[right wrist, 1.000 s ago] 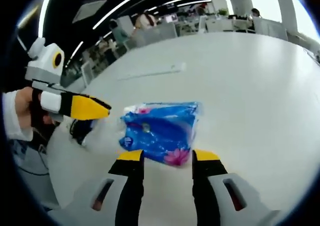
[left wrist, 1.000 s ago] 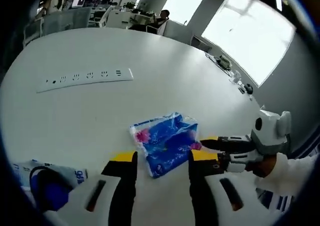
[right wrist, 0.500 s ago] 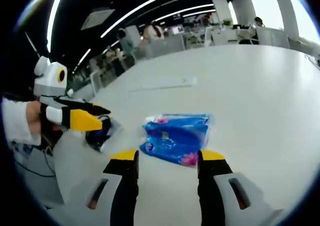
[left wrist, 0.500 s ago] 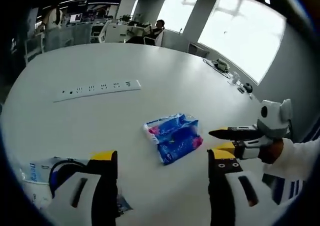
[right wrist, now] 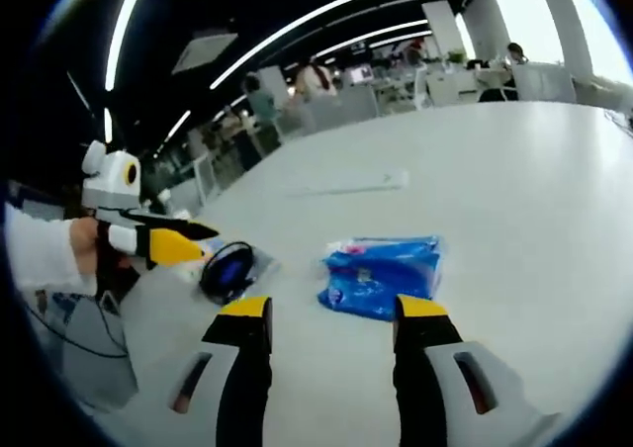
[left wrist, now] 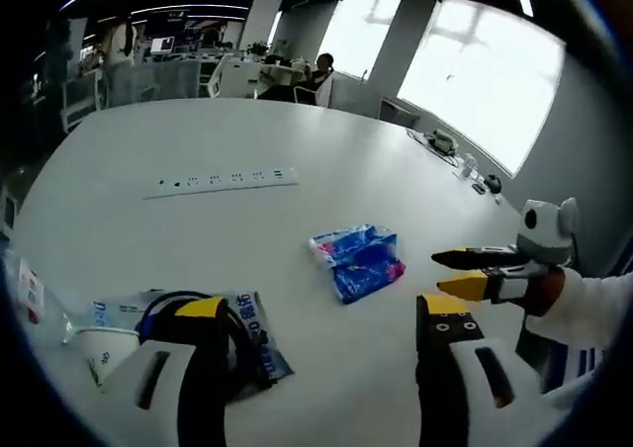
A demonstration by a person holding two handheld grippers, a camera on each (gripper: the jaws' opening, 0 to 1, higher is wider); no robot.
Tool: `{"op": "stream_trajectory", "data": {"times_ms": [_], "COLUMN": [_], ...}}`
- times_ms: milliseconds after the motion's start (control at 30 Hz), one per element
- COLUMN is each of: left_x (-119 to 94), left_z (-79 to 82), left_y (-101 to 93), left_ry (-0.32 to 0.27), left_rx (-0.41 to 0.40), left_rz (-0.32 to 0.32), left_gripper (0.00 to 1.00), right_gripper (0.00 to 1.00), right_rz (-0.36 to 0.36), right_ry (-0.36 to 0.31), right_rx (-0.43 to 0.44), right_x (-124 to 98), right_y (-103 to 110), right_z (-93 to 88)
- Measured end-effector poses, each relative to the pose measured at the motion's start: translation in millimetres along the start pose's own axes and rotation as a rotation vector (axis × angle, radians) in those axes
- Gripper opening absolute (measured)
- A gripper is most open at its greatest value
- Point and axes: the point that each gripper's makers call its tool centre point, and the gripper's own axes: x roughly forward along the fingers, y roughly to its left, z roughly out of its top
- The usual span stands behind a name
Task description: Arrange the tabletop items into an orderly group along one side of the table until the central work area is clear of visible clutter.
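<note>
Tissue pack (left wrist: 357, 261) lies mid-table, apart from both grippers. Left gripper (left wrist: 326, 320) and right gripper (right wrist: 332, 311): jaws spread, empty. Bagged cable (left wrist: 203, 330) near left jaw. Risk: thin slippery wrapper slides from shallow pinch.

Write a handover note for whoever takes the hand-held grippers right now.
Left hand-held gripper: open, empty, above the white table.
Right hand-held gripper: open, empty, the blue tissue pack just past its tips.
Things: the tissue pack lies alone mid-table; a clear bag with a coiled dark cable lies under the left jaw, near the table edge; power strip farther out.
Done: nothing grouped yet.
Left: move the tissue pack beside the cable bag at the edge, probably with the right hand-held gripper.
</note>
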Motion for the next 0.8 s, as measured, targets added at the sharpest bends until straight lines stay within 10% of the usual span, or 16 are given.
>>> {"op": "stream_trajectory", "data": {"times_ms": [800], "left_x": [2], "left_z": [-43.7], "left_y": [30.1], "left_ry": [0.092], "left_rx": [-0.024], "left_rz": [0.076], "left_gripper": [0.67], "right_gripper": [0.44], "right_rz": [0.020], "right_ry": [-0.004], "right_rx": [0.022], "right_x": [-21], "right_y": [15], "right_z": [-7.0]}}
